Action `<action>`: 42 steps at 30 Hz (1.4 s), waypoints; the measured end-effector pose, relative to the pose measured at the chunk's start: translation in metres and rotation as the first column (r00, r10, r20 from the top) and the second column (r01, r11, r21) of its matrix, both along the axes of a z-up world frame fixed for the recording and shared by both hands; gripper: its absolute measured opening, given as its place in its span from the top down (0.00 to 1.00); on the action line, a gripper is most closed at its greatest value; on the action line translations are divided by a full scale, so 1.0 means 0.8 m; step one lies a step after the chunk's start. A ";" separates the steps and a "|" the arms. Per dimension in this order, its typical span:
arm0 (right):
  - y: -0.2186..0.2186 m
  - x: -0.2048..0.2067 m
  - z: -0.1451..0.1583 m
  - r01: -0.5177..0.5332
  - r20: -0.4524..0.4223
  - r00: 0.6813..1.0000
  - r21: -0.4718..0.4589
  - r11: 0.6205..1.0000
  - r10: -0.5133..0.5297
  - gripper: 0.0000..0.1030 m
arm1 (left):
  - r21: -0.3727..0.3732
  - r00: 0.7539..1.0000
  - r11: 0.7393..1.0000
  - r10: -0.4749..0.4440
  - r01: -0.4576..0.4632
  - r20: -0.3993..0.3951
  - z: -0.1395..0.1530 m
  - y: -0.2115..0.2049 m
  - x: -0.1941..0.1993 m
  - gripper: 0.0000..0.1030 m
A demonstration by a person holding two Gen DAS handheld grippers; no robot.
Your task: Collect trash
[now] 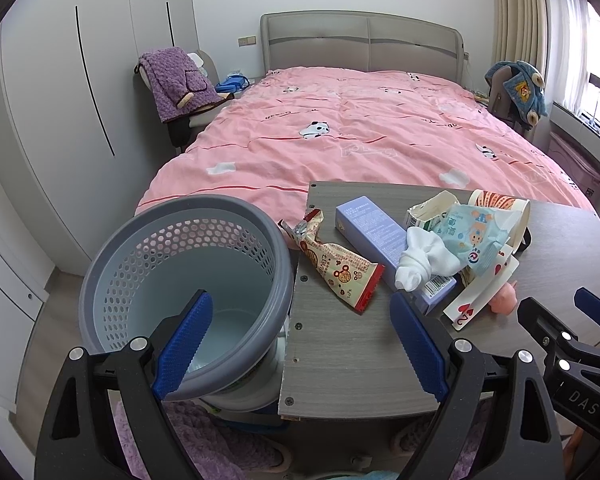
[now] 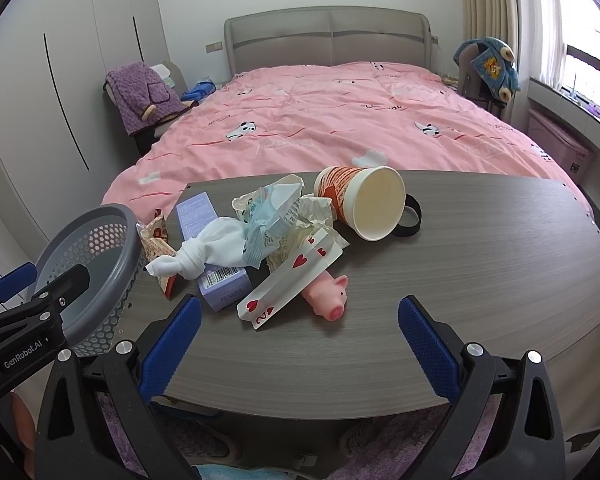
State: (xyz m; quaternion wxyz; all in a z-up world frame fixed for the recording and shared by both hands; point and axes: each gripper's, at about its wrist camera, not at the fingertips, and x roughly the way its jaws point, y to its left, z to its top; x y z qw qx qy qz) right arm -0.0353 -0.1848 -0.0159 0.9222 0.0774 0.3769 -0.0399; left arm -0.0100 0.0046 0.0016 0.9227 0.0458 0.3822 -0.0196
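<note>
1. Nearest, left gripper [image 1: 300,344] with blue ribbed pads spread wide, holding nothing and touching nothing; left pad seen in front of the bin's rim, right pad above bare table.
2. Right gripper [image 2: 298,354] likewise spread wide and empty, hovering over the near edge of the grey wood-grain table [image 2: 460,280], clear of every item.
3. At the table's left edge, a round grey plastic wastebasket with perforated walls [image 1: 148,248], mouth tilted toward the camera. Inside looks bare as far as visible, so collecting judged not yet begun.
4. All litter still on the table, in one loose pile left of centre. Near edge of pile: a bent playing card, two of hearts [image 2: 288,284], lying against a small pink rubber pig toy [image 2: 328,292].
5. Just left: a long lilac cardboard box with a barcode end [image 2: 220,284], a knotted white cloth or sock [image 2: 204,252] draped across it.
6. Closest to the bin: a torn cream and red snack wrapper [image 1: 336,268].
7. Mid-pile: a pale blue crinkled wipes packet [image 2: 264,232] over a crushed white carton [image 2: 312,216].
8. Farthest: an orange-patterned paper cup on its side [image 2: 364,204], open mouth facing near, a black band [image 2: 412,220] behind it.
9. Beyond the table, a bed with a pink quilt [image 2: 320,120].
</note>
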 end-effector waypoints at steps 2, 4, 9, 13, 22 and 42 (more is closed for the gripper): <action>0.000 0.000 0.000 0.001 0.001 1.000 0.000 1.000 -0.001 0.06 | 0.001 1.000 1.000 0.000 0.000 0.000 0.000 0.000 0.000 0.16; 0.000 0.000 0.000 0.000 0.000 1.000 0.000 1.000 0.000 0.06 | 0.000 1.000 1.000 0.001 -0.001 0.000 0.000 0.000 0.000 0.16; 0.000 0.000 0.000 0.000 0.000 1.000 0.001 1.000 0.000 0.06 | 0.001 1.000 1.000 0.001 -0.001 0.001 0.000 0.000 0.000 0.16; 0.000 0.000 0.000 0.001 0.001 1.000 0.000 1.000 -0.001 0.06 | 0.001 1.000 1.000 0.000 0.000 0.000 0.000 0.000 0.001 0.16; 0.000 -0.001 0.000 -0.001 0.001 1.000 0.005 1.000 0.001 0.06 | -0.001 1.000 1.000 -0.002 0.002 -0.001 0.000 -0.001 -0.001 0.16; -0.039 0.020 -0.056 0.022 -0.068 0.997 0.026 0.999 -0.020 0.07 | 0.014 0.997 1.000 0.007 -0.006 -0.078 -0.034 0.002 0.024 0.16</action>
